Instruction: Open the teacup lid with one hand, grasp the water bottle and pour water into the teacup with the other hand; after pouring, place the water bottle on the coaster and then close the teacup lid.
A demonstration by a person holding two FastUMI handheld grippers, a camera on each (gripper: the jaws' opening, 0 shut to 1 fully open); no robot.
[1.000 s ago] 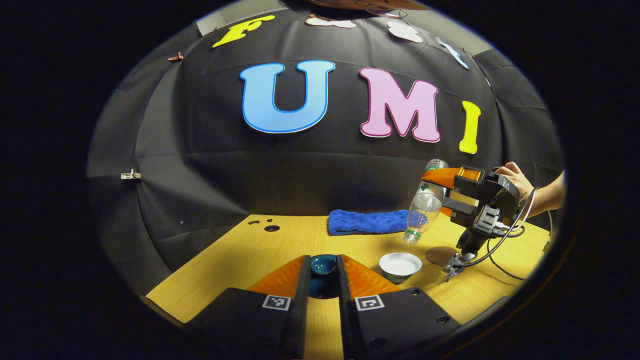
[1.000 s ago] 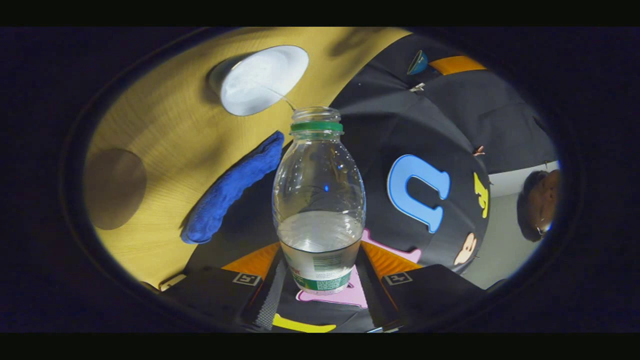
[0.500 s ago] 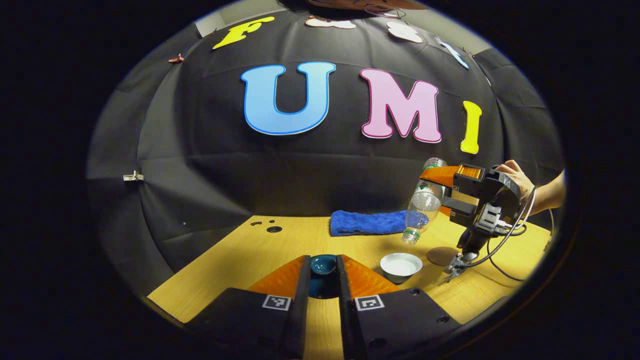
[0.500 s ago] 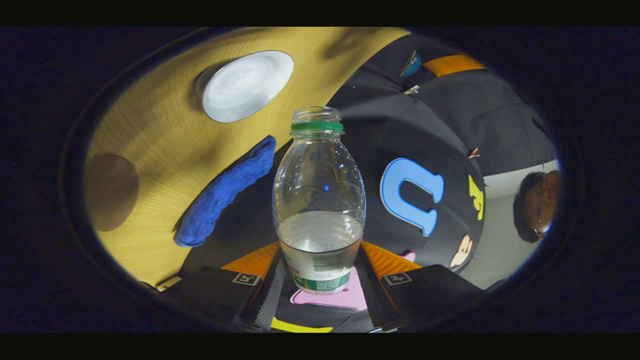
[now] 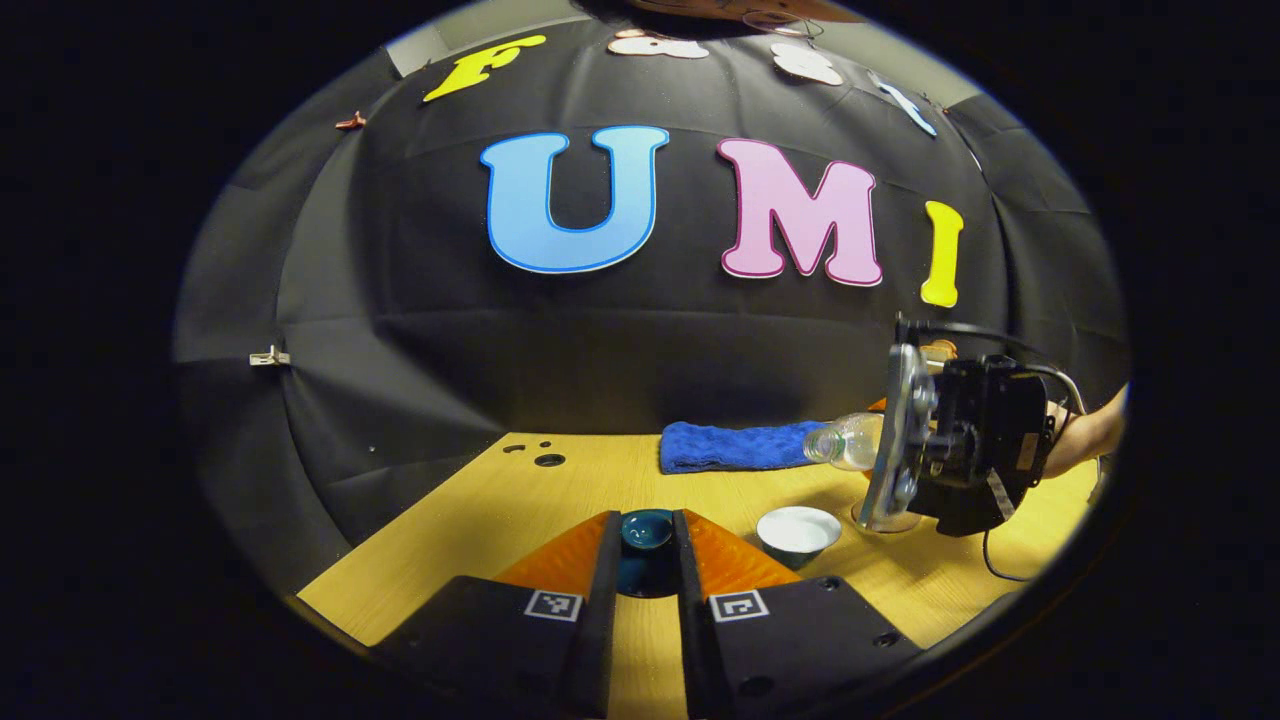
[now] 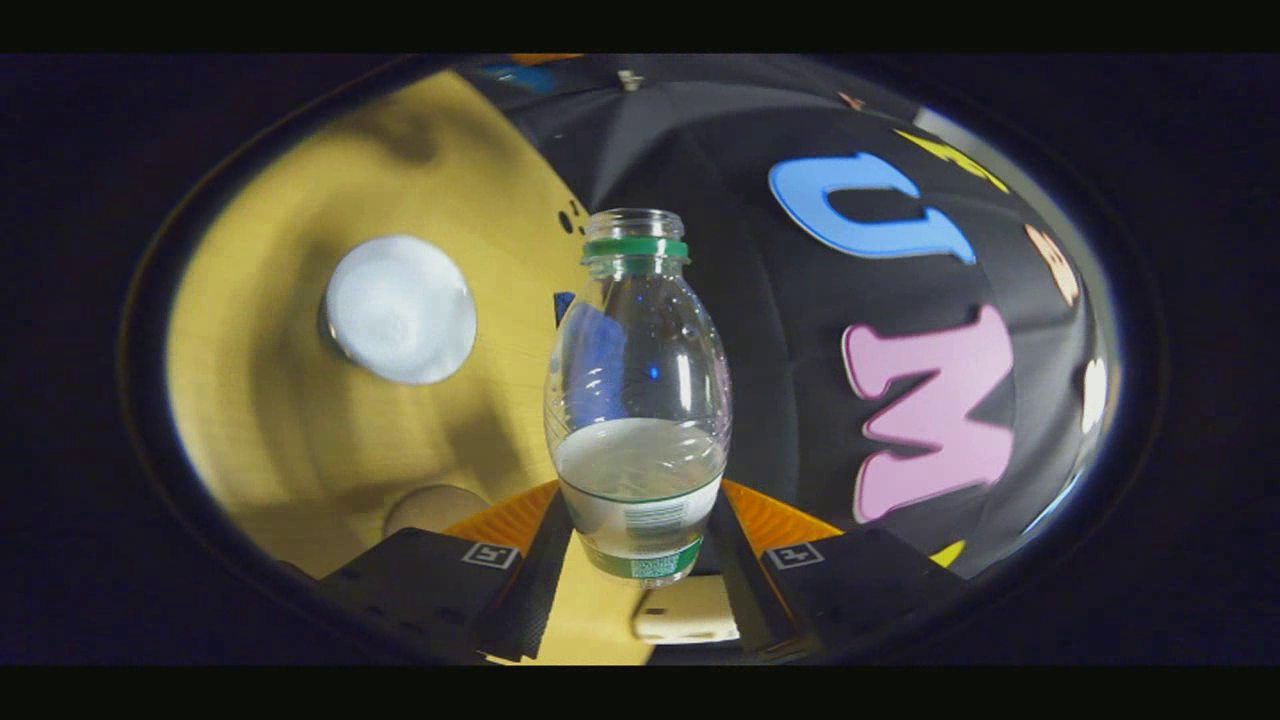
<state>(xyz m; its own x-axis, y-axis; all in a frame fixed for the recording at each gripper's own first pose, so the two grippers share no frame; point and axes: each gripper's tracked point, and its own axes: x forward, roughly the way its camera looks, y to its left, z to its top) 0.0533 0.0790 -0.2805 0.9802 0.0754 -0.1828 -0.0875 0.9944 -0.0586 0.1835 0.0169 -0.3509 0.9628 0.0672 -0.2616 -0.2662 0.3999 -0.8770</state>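
Observation:
My left gripper (image 5: 647, 548) is shut on the dark teal teacup lid (image 5: 647, 528) and holds it just above the wooden table (image 5: 560, 500). The white teacup (image 5: 798, 530) stands uncovered to its right, with water in it. Farther right, my right gripper (image 5: 880, 440) holds the clear water bottle (image 5: 845, 443) roughly level, its mouth pointing left above the cup's far side. In the right gripper view the gripper (image 6: 640, 525) is shut on the bottle (image 6: 637, 400), which is uncapped and about a third full. The teacup (image 6: 400, 310) lies to its left. The round brown coaster (image 6: 435, 508) shows beside the fingers.
A folded blue towel (image 5: 735, 445) lies at the back of the table against the cloth wall. A few small holes (image 5: 545, 459) mark the table's back left. A person's hand (image 5: 1085, 440) holds the right gripper near the table's right edge.
The right gripper has rolled the bottle up from mouth-down over the cup to roughly level and dropped lower toward the coaster. The water stream has stopped. The left gripper has held still.

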